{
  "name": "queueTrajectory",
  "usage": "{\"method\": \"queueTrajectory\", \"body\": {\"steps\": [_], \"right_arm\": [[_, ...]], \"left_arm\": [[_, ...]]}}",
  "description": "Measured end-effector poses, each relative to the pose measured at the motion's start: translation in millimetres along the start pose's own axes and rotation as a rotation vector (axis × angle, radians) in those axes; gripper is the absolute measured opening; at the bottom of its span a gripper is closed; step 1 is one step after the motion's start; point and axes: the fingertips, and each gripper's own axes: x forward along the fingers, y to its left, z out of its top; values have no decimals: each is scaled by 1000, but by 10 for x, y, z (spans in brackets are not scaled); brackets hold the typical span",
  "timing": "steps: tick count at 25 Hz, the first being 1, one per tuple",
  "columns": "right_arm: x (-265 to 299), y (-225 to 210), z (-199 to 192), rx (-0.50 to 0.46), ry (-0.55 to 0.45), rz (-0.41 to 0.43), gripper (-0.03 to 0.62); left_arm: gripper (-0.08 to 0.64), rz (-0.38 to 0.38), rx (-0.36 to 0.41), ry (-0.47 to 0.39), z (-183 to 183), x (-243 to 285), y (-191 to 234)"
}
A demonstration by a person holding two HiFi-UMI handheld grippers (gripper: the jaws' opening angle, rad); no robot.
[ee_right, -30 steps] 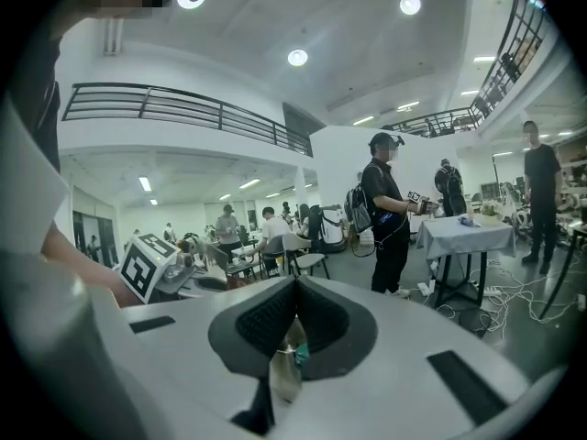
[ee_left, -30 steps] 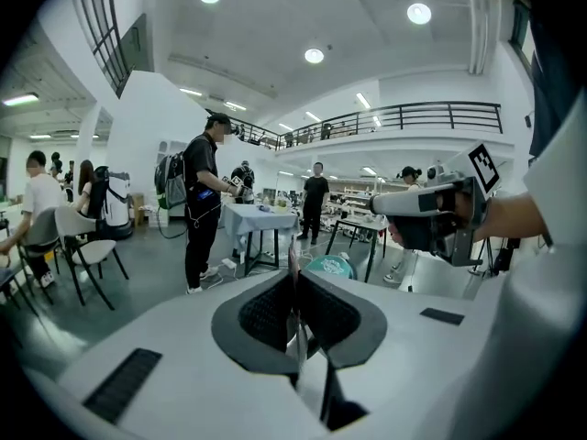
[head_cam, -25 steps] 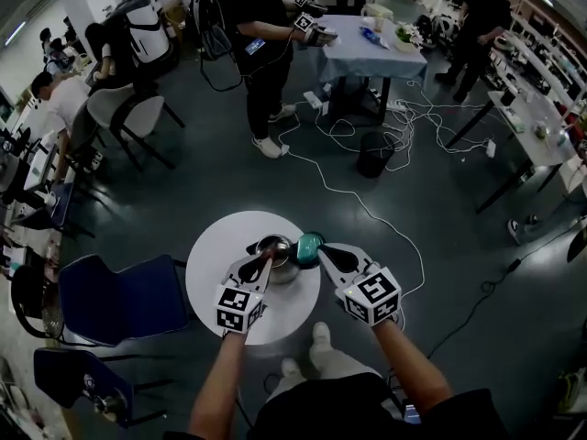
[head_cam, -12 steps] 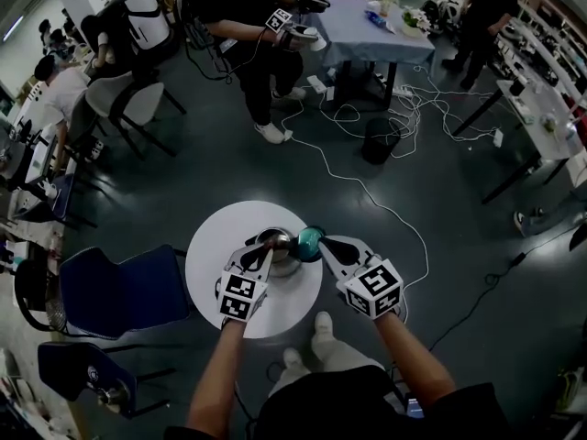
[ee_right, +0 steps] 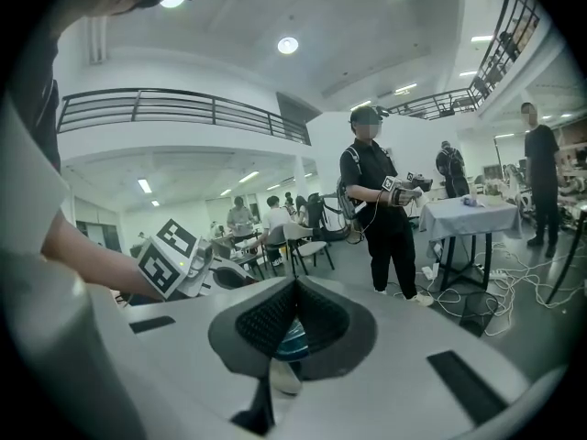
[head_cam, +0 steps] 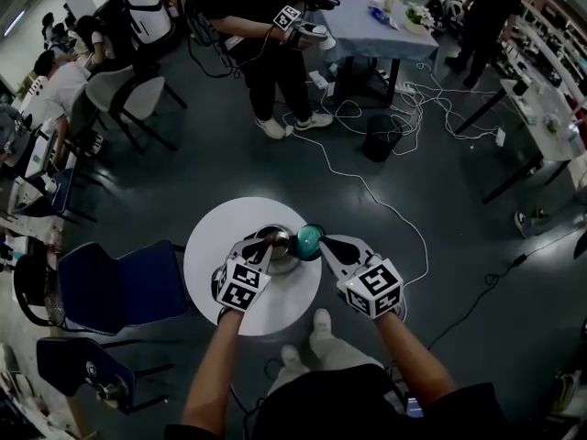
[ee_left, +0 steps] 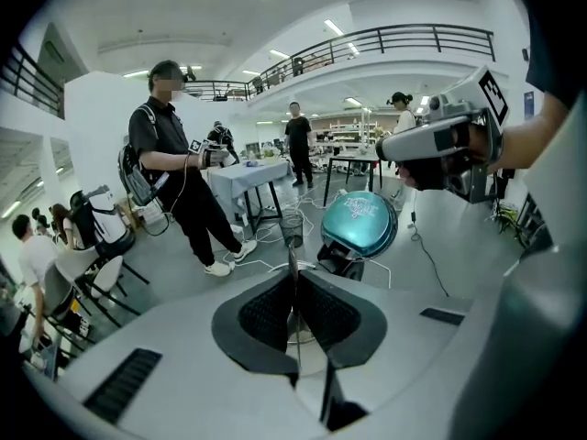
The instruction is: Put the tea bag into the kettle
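Steel round kettle (head_cam: 275, 244) on white round table (head_cam: 213, 246), partly covered by left gripper (head_cam: 261, 255), jaws pinched on thin pale tea bag string (ee_left: 293, 257), bag itself hidden below, right gripper (head_cam: 323, 249) clamped on teal domed lid (head_cam: 309, 240) tilted just beside kettle, both forearms stretched forward.

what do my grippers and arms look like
The left gripper and right gripper match: pale grey bodies, black textured pads lining the jaws, and a cube with black-and-white square markers on each. No cables show on them. The forearms are bare below a dark top.
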Motion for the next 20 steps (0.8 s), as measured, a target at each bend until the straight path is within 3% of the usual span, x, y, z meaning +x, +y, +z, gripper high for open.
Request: {"method": "queueTrajectory", "body": {"steps": [9, 20], "right_arm": [[42, -56, -57, 18, 13, -10, 17], [50, -158, -154, 29, 26, -12, 17]], "left_arm": [[37, -18, 210, 116, -48, 138, -15], [37, -89, 283, 191, -171, 331, -141]]}}
